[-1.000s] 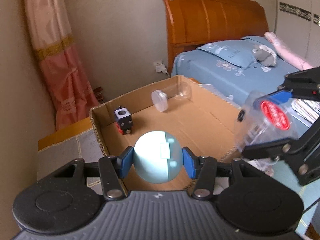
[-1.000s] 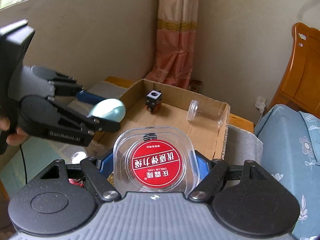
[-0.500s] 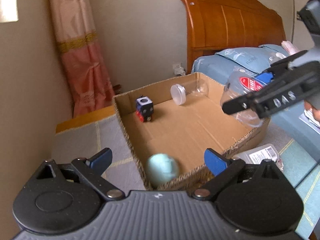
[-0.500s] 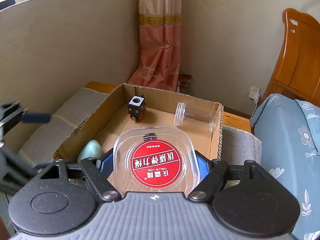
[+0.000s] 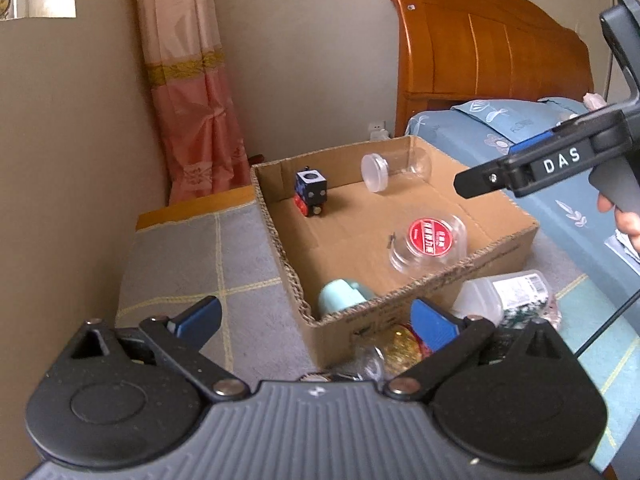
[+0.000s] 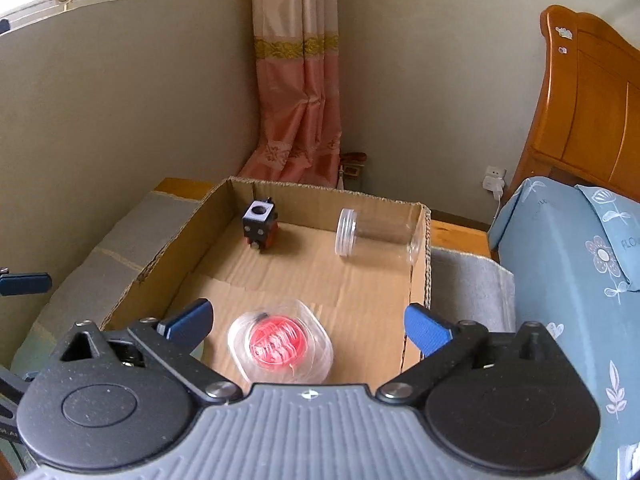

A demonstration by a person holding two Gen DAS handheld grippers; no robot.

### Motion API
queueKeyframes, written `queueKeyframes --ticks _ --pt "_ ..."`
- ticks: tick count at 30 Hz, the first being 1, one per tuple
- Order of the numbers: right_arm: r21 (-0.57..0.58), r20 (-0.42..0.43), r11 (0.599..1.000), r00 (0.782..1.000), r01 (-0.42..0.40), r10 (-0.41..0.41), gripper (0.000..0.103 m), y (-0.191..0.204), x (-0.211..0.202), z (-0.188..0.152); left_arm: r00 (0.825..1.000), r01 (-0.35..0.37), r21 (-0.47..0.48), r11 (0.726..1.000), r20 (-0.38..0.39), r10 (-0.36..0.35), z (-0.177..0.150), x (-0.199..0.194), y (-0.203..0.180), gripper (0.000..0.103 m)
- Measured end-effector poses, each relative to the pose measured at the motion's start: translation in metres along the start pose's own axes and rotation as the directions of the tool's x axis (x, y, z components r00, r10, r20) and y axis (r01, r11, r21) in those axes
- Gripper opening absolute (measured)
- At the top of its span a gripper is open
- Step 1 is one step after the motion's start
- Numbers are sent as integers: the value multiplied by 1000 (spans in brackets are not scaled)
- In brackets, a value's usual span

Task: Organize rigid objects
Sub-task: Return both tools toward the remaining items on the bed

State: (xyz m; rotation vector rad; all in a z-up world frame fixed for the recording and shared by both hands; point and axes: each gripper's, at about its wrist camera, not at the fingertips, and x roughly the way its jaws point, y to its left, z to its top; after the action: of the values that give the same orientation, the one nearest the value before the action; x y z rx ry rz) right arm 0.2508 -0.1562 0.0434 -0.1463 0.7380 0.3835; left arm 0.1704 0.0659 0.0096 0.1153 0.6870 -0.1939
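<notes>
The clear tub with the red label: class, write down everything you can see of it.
The clear tub with the red label is a squat, rounded container of transparent plastic with a round red sticker bearing pale characters on its upward face. It lies on the floor of the cardboard box, near the front wall, apart from the other items. In the right wrist view it looks blurred. The right tongs are opening, and their pads do not touch it.

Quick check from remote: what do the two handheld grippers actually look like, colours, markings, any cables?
Both are black linkage grippers on a ribbed grey body bearing a small white logo. The left gripper and right gripper have blue finger pads. From the left view, the right one's arm reads "DAS" in white, and a thin dark cable trails below it.
</notes>
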Motion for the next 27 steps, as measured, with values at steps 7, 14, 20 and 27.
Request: queueKeyframes --ticks 7,14,20,27 --pt "-10 21 1000 1000 -16 16 103 8 -24 -21 1000 20 -27 999 -12 -20 -10 -8 -7 101" --pt "-26 32 1000 999 -8 9 103 9 -38 -55 999 8 -53 999 -34 -10 -25 -13 -10 101" --pt "13 5 1000 1000 17 -17 103 -3 -41 -93 998 9 -48 999 -62 -12 -44 -14 -16 101" --pt "43 -69 996 995 82 -78 103 -23 -40 -140 997 -5 -16 1000 -77 4 -58 -11 -26 101"
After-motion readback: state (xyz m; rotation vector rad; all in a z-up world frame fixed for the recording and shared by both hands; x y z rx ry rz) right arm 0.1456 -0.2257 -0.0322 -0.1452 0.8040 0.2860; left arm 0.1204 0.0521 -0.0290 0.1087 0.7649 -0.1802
